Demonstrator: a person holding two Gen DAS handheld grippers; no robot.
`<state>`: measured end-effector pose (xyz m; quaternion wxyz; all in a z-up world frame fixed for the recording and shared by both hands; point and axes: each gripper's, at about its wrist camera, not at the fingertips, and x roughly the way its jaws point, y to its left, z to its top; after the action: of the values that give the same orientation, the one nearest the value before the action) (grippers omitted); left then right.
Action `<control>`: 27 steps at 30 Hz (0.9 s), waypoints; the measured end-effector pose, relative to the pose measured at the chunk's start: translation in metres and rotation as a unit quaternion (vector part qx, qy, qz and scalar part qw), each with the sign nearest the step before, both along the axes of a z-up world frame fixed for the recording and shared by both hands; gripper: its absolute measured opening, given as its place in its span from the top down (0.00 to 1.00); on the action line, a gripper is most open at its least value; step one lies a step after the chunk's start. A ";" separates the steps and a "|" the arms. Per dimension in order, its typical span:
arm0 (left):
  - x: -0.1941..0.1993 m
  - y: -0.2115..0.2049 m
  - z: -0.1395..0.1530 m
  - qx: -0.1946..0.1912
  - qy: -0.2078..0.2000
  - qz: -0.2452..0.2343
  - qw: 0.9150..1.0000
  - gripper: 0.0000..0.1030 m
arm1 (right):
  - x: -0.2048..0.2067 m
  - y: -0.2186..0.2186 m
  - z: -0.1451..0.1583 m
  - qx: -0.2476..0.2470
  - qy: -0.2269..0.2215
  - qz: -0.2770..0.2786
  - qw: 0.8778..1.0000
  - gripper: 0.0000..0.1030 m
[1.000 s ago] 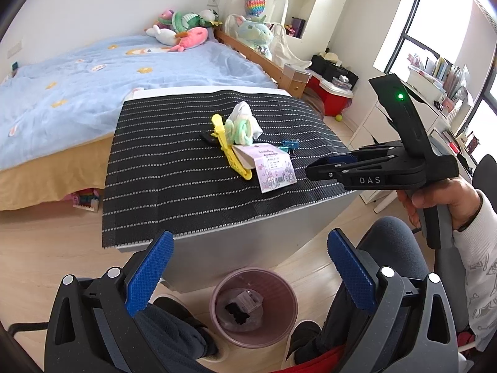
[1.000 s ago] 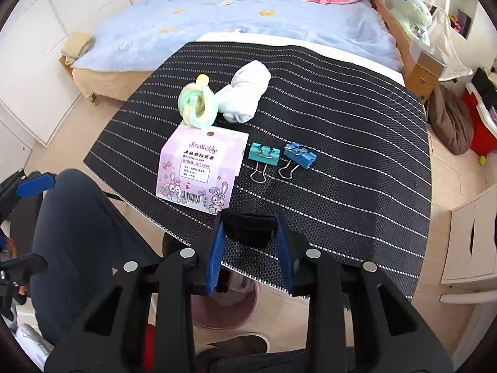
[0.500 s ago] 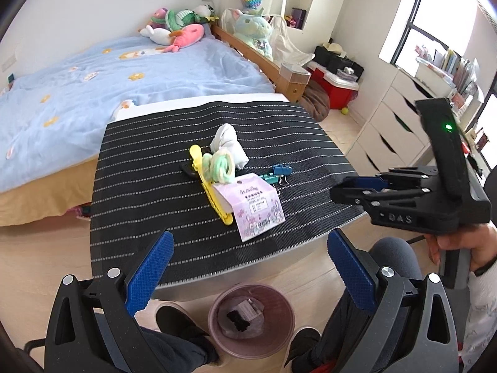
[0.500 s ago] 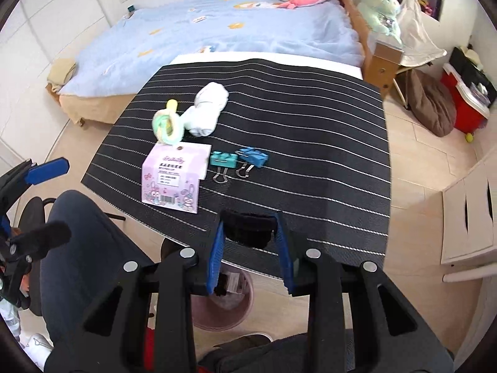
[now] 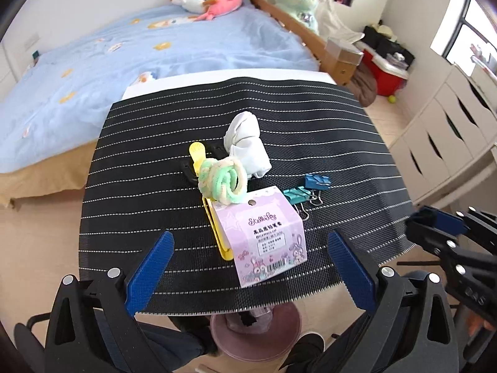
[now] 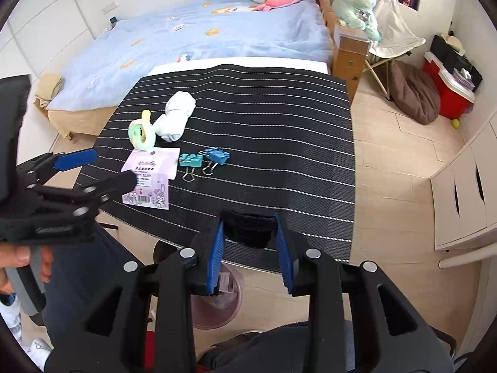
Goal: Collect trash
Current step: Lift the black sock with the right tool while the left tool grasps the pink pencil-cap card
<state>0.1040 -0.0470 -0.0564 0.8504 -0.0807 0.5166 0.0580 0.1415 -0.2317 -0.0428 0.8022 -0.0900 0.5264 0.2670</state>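
Note:
My left gripper [image 5: 250, 276] is open, its blue pads wide apart above the near edge of the black striped mat [image 5: 139, 186]. Between and just beyond the pads lies a purple printed card packet [image 5: 267, 242]. Behind it sit a green-and-cream fuzzy loop [image 5: 222, 180], a yellow clip [image 5: 198, 155] and a crumpled white cloth [image 5: 245, 143]. My right gripper [image 6: 248, 248] is shut on a black soft lump [image 6: 248, 227], over the mat's near edge. A pink waste bin [image 6: 217, 298] stands on the floor below, with some wrappers inside.
A teal binder clip [image 5: 295, 194] and a blue binder clip [image 5: 316, 181] lie right of the packet. A bed with a blue cover [image 5: 139, 62] stands behind the table. White drawers [image 5: 450, 130] line the right side. The person's legs flank the bin.
My left gripper has moved in over the mat, so the packet now lies close between its pads. The right gripper drew back a little and rolled, still holding the black lump.

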 end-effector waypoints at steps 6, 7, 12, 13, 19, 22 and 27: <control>0.015 -0.007 -0.018 0.019 0.021 0.033 0.999 0.08 | 0.001 -0.007 -0.004 0.000 0.004 -0.007 1.000 0.70; 0.016 -0.009 -0.020 0.022 0.023 0.034 0.999 0.08 | 0.002 -0.008 -0.004 0.000 0.004 -0.007 1.000 0.70; 0.017 -0.015 -0.027 0.042 0.028 0.043 0.998 0.26 | 0.001 -0.008 -0.008 -0.001 0.007 -0.006 1.000 0.70; 0.016 -0.015 -0.028 0.041 0.028 0.044 0.998 0.30 | 0.001 -0.008 -0.008 -0.001 0.007 -0.006 1.000 0.70; 0.011 -0.015 -0.023 0.041 0.014 0.032 0.999 0.36 | -0.001 -0.006 -0.007 0.000 0.004 -0.003 1.000 0.70; 0.007 -0.015 -0.018 0.040 0.004 0.018 0.999 0.36 | -0.003 -0.004 -0.005 0.001 0.003 0.000 1.000 0.70; 0.000 -0.012 -0.010 0.030 -0.008 -0.008 0.999 0.36 | -0.006 0.002 -0.002 0.007 0.001 0.007 1.000 0.70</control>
<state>0.1043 -0.0591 -0.0663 0.8571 -0.0514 0.5083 0.0659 0.1353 -0.2298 -0.0445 0.8005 -0.0885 0.5245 0.2764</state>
